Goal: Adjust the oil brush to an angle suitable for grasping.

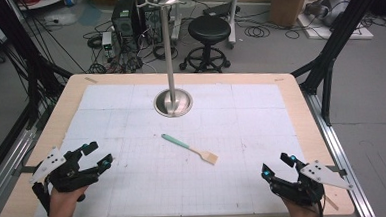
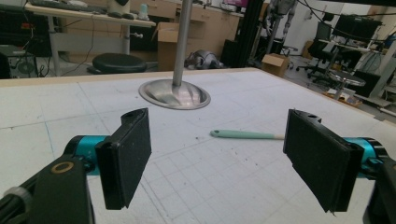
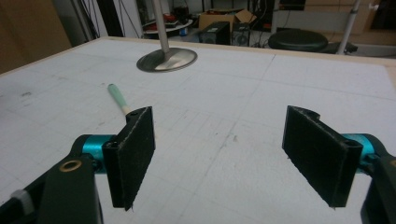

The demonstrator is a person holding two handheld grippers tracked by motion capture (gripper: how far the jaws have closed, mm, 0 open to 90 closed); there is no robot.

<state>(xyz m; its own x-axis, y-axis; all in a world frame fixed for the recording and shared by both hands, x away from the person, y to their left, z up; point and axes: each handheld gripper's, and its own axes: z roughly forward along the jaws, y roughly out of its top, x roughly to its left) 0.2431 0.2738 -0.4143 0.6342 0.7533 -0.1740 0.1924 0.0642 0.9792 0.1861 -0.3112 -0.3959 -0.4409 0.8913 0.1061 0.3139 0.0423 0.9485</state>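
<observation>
Between the left tool (image 1: 96,156) and right tool (image 1: 277,166), both gaping wide and empty, a green-handled spatula (image 1: 189,148) lies flat on the tabletop (image 1: 291,108), the metal stand (image 1: 172,101) beyond it.

Grey floor (image 1: 374,79), black stool (image 1: 209,30), cardboard boxes (image 1: 288,1), PC towers (image 1: 126,17)

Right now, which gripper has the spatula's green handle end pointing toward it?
The left gripper. The spatula lies diagonally, green handle toward the left side, wooden blade toward the right gripper. Both have open jaws, clear of it.
</observation>
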